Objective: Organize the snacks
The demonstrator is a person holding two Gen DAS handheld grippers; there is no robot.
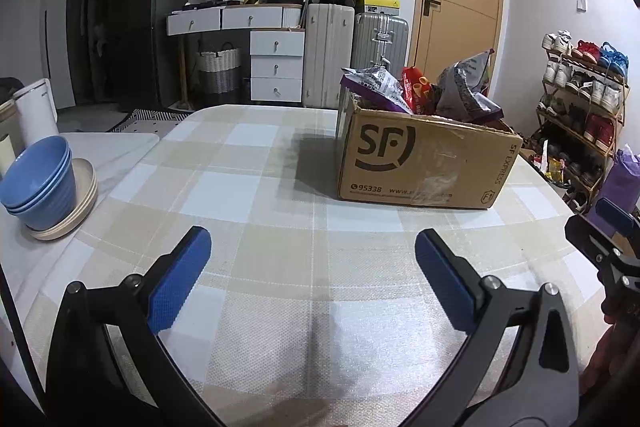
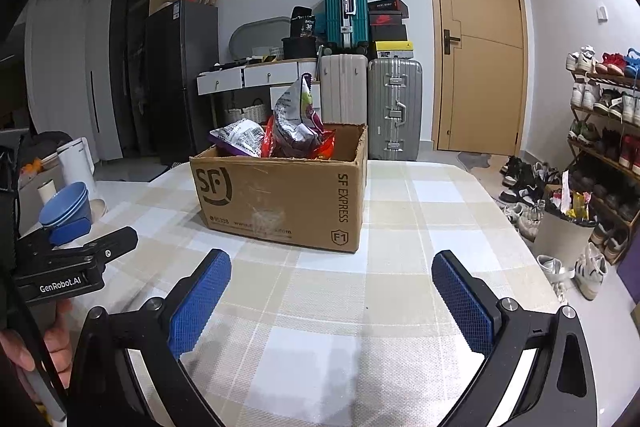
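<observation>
With both my left gripper (image 1: 312,247) and right gripper (image 2: 331,267) jaws wide and empty, the brown cardboard box (image 2: 280,195) at twelve o'clock holds crinkly purple snack bags (image 2: 298,115) that could slip from a shallow pinch.

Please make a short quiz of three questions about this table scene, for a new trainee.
1. True or false: the left gripper holds a snack bag.
2. Where are the snack bags now? A) spread on the checked tablecloth B) inside the cardboard box C) in the blue bowls
3. Fill in: the blue bowls are stacked on a beige ____.

Key
1. False: both the left gripper and the right gripper are open and hold nothing.
2. B: the bags stick out above the rim of the box.
3. plate, at the left side of the table.
</observation>
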